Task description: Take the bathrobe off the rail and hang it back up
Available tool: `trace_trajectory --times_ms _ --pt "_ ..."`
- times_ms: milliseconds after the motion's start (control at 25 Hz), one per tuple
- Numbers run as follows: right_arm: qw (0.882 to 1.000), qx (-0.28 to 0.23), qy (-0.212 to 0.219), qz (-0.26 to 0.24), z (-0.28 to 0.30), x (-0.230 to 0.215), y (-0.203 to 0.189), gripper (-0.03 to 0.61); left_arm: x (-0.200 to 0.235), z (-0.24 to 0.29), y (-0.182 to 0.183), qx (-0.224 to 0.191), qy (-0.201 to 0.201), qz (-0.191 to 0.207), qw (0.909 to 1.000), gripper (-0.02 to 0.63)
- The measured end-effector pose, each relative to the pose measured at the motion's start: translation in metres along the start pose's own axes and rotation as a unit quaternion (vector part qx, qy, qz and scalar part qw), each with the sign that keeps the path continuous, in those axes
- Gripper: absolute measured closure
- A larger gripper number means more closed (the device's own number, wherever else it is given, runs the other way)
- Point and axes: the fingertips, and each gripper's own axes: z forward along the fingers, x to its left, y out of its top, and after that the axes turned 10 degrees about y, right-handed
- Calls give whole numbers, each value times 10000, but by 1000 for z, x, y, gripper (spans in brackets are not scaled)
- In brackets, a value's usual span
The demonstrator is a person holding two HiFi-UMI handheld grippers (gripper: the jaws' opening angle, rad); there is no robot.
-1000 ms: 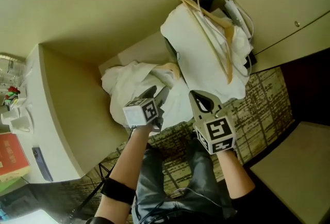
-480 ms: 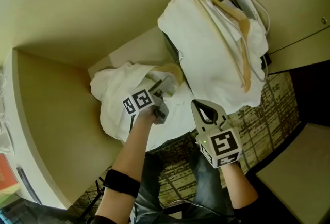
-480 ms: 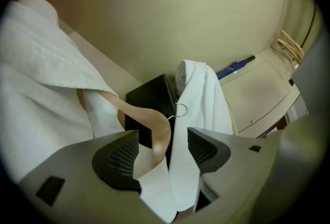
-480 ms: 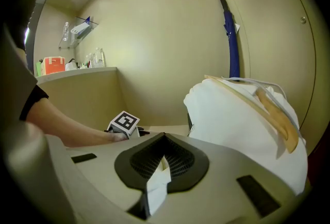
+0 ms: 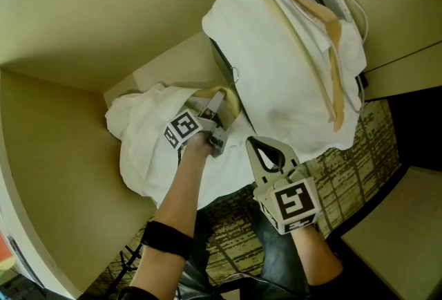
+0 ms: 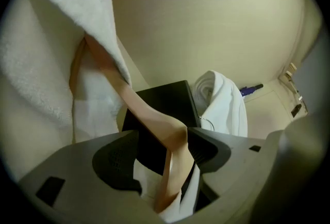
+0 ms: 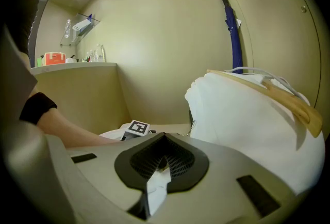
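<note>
Bathrobe (image 5: 141, 146) with hanger (image 5: 224, 98) inside

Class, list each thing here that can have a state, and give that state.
Left gripper: open, jaws just opened wider, pale wooden hanger between them.
Right gripper: shut on a fold of white cloth.
White towelling bathrobe: not hanging, heaped on the beige ledge.
Second white garment: draped over a black box, second wooden hanger lying on top.
Blue umbrella: furled, upright in the corner.
</note>
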Motion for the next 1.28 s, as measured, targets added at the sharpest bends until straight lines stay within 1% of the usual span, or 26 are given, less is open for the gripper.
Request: trace_trajectory --times_ms 80,200,360,440,600,760,880,1000,1120,1280 --pt "10000 -2 -4 18 0 -2 -5 554 0 5 3 -107 -186 -128 9997 324" --pt "10000 17 -18 34 0 -5 -14 554 -2 8 6 -260 -442 -211 9985 324" --pt "10000 55 -15 37 -2 -6 -21 554 -5 7 15 -535 -789 -447 9944 316" --pt "10000 52 -18 39 -2 -6 -23 554 -6 8 16 -552 -851 -437 9939 316" --pt "10000 60 -12 32 -3 -5 -27 554 -3 11 17 -604 -828 -492 9935 316" --pt "10000 48 5 10 -4 -5 -28 554 -2 14 20 -655 -892 -624 9919 321" --pt "10000 55 18 16 -6 -3 -30 554 -3 13 23 -734 -952 -650 9906 365" --pt "10000 59 24 6 -7 0 -31 554 -12 10 26 -834 -1111 -706 9878 402" --pt "10000 38 39 14 -9 5 -31 554 -30 3 29 -875 -1352 -525 9856 424" --pt "10000 -8 42 37 -15 11 -24 554 -67 -17 38 -1009 -1831 -361 9772 433"
